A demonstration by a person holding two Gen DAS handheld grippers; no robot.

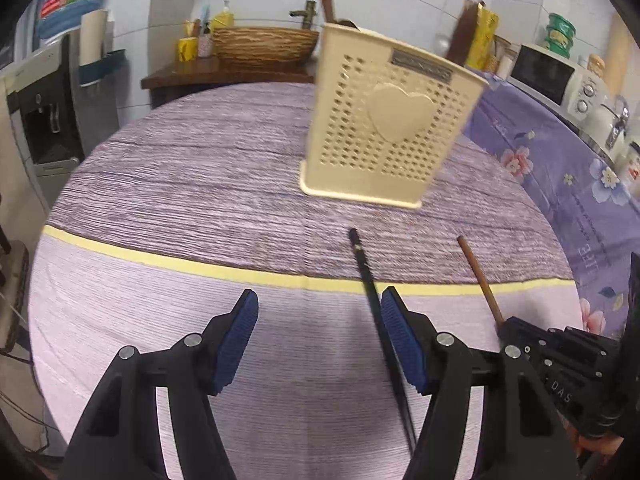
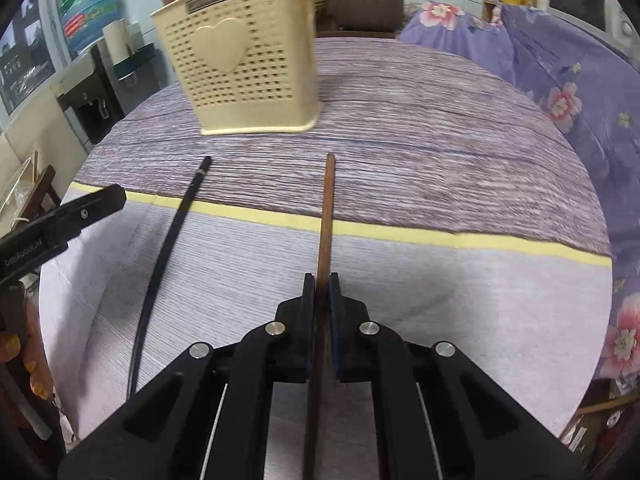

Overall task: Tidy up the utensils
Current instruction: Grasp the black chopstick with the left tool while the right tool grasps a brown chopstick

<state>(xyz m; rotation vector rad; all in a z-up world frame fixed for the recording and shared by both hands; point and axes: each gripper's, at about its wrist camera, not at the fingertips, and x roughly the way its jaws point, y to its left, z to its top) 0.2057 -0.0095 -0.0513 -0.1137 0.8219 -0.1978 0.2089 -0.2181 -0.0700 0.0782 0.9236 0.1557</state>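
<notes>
Right gripper (image 2: 321,280) clamped on brown chopstick (image 2: 326,208), aimed at cream utensil holder (image 2: 240,64) for insertion; left gripper (image 1: 318,304) spread wide beside black chopstick (image 1: 370,284)

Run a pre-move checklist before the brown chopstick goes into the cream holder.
1. Right gripper shut on the brown chopstick: ok.
2. Chopstick runs straight out between the pads, tip toward the cream holder: ok.
3. Holder upright on the round table: ok.
4. Free room inside the holder: cannot tell; wooden handles already stick out of it and its inside is hidden.
5. Left gripper open, holding nothing: ok.
6. Black chopstick apart from the brown one, lying beside the left gripper's right pad: ok; whether they touch, cannot tell.
</notes>
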